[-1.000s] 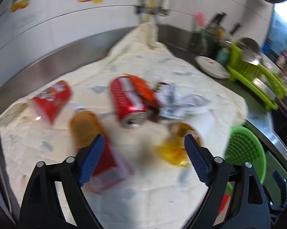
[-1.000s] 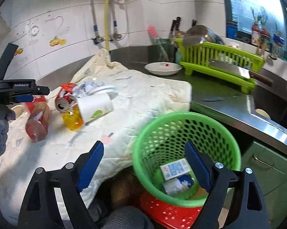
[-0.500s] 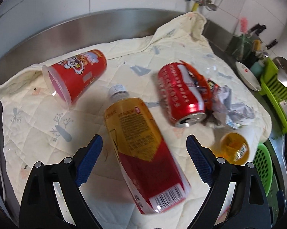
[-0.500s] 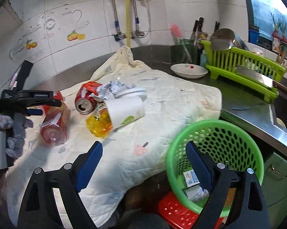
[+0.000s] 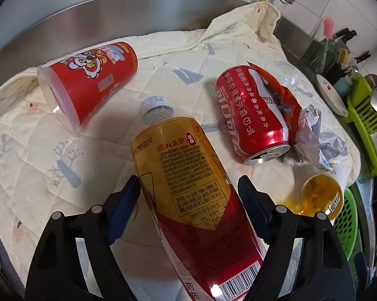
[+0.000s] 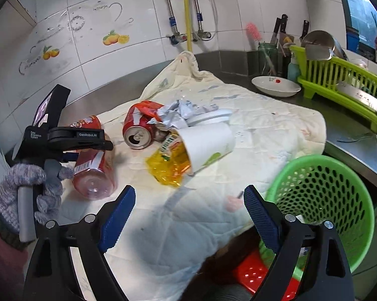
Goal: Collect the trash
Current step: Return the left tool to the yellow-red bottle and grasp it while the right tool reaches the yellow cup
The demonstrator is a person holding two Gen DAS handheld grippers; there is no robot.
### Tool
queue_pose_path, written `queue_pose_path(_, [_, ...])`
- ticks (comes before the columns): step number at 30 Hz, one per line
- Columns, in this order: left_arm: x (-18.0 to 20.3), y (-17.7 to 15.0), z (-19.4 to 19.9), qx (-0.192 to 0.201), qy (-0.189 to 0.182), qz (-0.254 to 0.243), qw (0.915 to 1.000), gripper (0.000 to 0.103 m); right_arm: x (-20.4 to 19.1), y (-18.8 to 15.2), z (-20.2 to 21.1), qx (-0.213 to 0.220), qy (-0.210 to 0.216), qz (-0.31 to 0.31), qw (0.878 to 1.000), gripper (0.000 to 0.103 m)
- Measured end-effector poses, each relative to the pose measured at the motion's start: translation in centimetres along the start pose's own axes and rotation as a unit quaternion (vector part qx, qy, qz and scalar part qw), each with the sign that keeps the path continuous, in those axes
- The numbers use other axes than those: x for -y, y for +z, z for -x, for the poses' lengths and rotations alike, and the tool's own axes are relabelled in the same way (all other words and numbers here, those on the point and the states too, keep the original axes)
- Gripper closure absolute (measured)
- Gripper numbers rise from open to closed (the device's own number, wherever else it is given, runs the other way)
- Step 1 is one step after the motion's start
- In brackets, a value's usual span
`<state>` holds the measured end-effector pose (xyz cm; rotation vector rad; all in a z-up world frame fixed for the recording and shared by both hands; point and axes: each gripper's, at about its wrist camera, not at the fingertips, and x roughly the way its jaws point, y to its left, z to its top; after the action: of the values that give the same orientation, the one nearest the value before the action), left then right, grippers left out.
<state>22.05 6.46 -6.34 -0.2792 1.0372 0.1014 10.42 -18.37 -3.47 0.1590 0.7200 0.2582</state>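
A bottle with a yellow and red label (image 5: 183, 175) lies on the cream quilted cloth (image 5: 50, 175). My left gripper (image 5: 188, 180) straddles its body, jaws closing, pads close beside its sides. The right wrist view shows a gloved hand (image 6: 25, 178) holding that gripper over the bottle (image 6: 95, 173). Around it lie a red printed cup (image 5: 88, 80), a red can (image 5: 251, 118), crumpled wrappers (image 5: 314, 138) and a white paper cup (image 6: 208, 143) on a squashed yellow bottle (image 6: 168, 165). My right gripper (image 6: 188, 195) hangs open and empty over the cloth's near edge, left of the green basket (image 6: 321, 193).
A green dish rack (image 6: 344, 80) with a knife and ladle, a white dish (image 6: 276, 86) and a knife jar stand at the back right on the steel counter. A red basket (image 6: 253, 273) sits under the green one. Tiled wall and pipes stand behind.
My left gripper has come down over the labelled bottle and its jaws have narrowed around it. The right gripper has swung left, from above the green basket to over the cloth.
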Motion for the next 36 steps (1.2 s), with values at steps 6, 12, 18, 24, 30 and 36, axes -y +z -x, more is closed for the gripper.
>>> queue_pose_path(6, [-0.8,-0.1,0.3,-0.002,-0.024,-0.008,0.9997,0.027,-1.6,0.6,-2.4,-0.017,0.014,-0.025,0.999,0.025])
queue_pose_path(12, [-2.1,-0.6,1.1,0.0,-0.038,-0.015,0.9992,0.028,-2.4,1.3,-4.9,-0.028,0.025,-0.066,0.997,0.035])
queue_pose_path(18, [-3.2,-0.8,2.1,0.01,-0.044,-0.028,0.9986,0.028,-3.1,1.9,-7.1,-0.03,0.016,-0.093,0.995,0.04])
queue_pose_path(24, [-4.2,-0.6,2.6,0.015,-0.052,-0.031,0.9981,0.028,-3.2,2.6,-8.9,-0.023,-0.004,-0.118,0.993,0.043])
queue_pose_path(30, [-4.8,-0.6,2.6,0.014,-0.058,-0.034,0.9976,0.029,-3.4,2.9,-9.9,-0.018,-0.038,-0.125,0.991,0.043])
queue_pose_path(36, [-5.1,-0.7,2.1,0.01,-0.061,-0.035,0.9975,0.029,-3.3,3.3,-10.8,-0.019,-0.06,-0.137,0.989,0.05])
